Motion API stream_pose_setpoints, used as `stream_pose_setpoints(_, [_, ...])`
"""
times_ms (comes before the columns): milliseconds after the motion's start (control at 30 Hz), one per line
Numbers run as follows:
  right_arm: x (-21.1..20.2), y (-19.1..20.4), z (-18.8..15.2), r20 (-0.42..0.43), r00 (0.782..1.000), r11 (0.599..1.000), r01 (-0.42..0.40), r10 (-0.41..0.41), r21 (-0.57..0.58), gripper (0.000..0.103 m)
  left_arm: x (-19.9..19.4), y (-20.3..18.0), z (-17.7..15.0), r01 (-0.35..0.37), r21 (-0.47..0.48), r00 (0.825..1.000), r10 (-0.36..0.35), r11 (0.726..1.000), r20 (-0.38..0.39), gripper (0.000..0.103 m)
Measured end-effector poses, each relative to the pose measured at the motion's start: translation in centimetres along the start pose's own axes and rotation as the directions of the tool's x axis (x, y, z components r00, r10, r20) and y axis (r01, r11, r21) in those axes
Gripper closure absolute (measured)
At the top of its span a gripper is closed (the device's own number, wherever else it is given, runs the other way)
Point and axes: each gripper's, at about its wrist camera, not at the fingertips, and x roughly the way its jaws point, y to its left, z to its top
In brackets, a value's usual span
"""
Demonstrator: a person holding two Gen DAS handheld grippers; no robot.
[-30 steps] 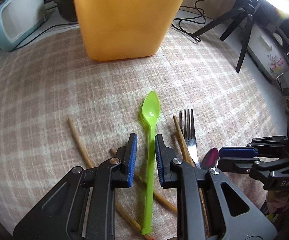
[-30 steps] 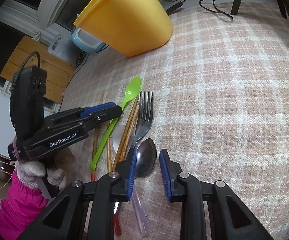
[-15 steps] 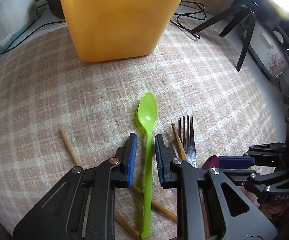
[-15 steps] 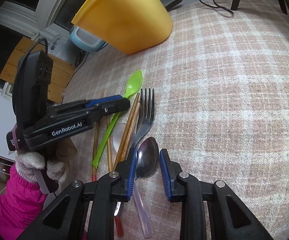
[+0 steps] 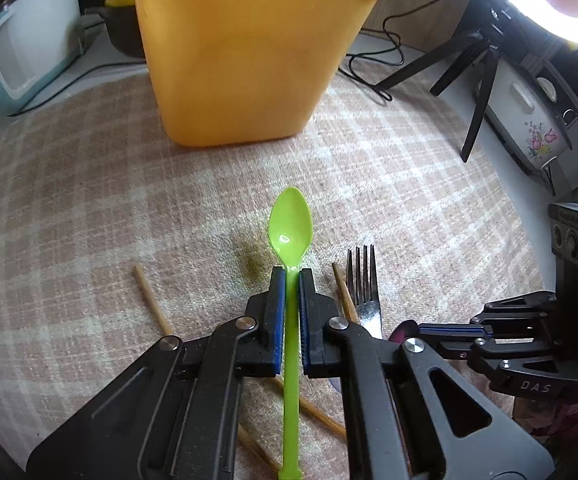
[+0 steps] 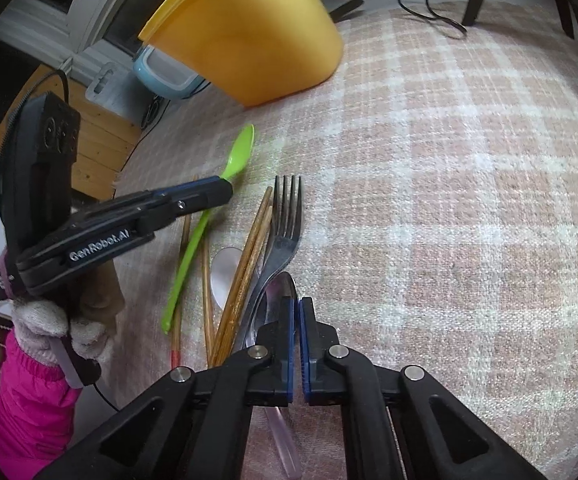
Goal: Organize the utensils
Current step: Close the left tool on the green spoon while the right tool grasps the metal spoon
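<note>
My left gripper (image 5: pixel 291 276) has its jaws closing, blue pads pressed on the handle of a green plastic spoon (image 5: pixel 291 232) just behind its bowl; in the right wrist view the left gripper (image 6: pixel 225 190) lifts the green spoon (image 6: pixel 241 156) bowl-end up. The right gripper (image 6: pixel 297 304) is also closing, pads together on the rim of a dark purple spoon (image 6: pixel 283 286) that looks tipped on edge. Beside it lie a metal fork (image 6: pixel 287 220), several wooden chopsticks (image 6: pixel 249 264) and a white spoon (image 6: pixel 225 276). A yellow container (image 5: pixel 249 60) stands beyond.
A checked cloth (image 5: pixel 69 220) covers the table. A pale blue appliance (image 5: pixel 21 52) sits far left, a black tripod (image 5: pixel 477 92) and a flowered cooker (image 5: pixel 529 120) far right, with cables behind. A gloved hand with a pink sleeve (image 6: pixel 29 400) holds the left gripper.
Both grippers have shut: the left onto the green spoon's handle, the right onto the purple spoon's bowl, which has tipped on edge. The green spoon's bowl end has come up slightly.
</note>
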Motion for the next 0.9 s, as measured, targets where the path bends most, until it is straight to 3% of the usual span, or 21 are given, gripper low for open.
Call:
stream_pose_setpoints(267, [1.0,1.7,1.2,0.017,0.999,0.998,0.032,-0.031,-0.047,0.094,0.1,0.3,-0.1,0.002,-0.013,1.0,-0.002,1.0,0.001,0.099])
stream_pose_setpoints(467, [1.3,3.2,2.0,0.022,0.997,0.992,0.079,-0.077,-0.1,0.102,-0.2,0.4,-0.4,0.008,-0.027,1.0,-0.007,1.0,0.018,0.099])
stream_pose_setpoints(700, [-2.1,3.9,2.1,0.106,0.989,0.985,0.118,-0.105,-0.127,0.103,-3.1,0.5,-0.5,-0.022,-0.02,0.995,0.024,1.0,0.096,0.099])
stream_pose_setpoints(900, [-5.9,4.4,1.7,0.19,0.973,0.975,0.159,-0.129,-0.156,0.103,-6.5,-0.7,-0.9,-0.06,-0.01,0.979,0.06,0.998,0.195,0.099])
